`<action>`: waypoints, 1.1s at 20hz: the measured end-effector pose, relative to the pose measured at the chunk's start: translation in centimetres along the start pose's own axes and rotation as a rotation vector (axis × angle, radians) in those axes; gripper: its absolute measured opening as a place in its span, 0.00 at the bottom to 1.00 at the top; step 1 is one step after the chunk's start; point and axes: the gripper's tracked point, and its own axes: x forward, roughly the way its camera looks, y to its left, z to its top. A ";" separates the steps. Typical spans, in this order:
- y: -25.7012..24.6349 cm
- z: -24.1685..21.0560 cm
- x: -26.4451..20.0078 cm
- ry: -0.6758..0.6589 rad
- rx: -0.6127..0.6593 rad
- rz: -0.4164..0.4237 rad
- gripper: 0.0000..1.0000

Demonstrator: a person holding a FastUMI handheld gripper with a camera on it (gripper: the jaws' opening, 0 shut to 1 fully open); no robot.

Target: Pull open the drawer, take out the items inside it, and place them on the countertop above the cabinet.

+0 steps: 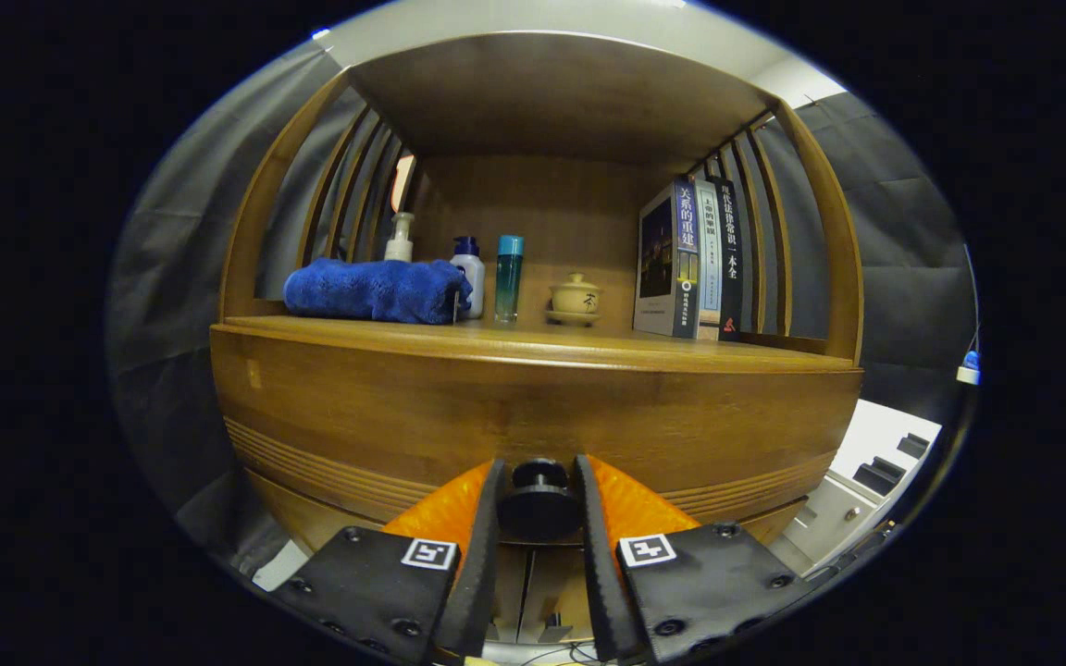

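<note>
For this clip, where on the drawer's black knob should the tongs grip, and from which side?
Grip the round black knob across its narrower neck behind the cap, coming straight on at the drawer front. The wider cap would stop the fingers slipping off in a pull. The tongs already bracket it, one finger each side, apparently touching.

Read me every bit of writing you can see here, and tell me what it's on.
"关系的重建": spine of the blue book.
"现代法律常识一本全": spine of the black book.
White book: too blurred to read.
Teal bottle, teapot: nothing legible.
Fingers, closed on the drawer knob: square markers, no words.
</note>
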 end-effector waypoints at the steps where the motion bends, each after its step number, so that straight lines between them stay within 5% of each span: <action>1: -0.1 -0.3 -0.2 0.012 0.012 -0.002 0.45; 3: 0.0 -0.2 -0.4 0.020 0.028 -0.002 0.39; 22: -0.2 -1.0 -13.7 0.043 0.046 0.030 0.38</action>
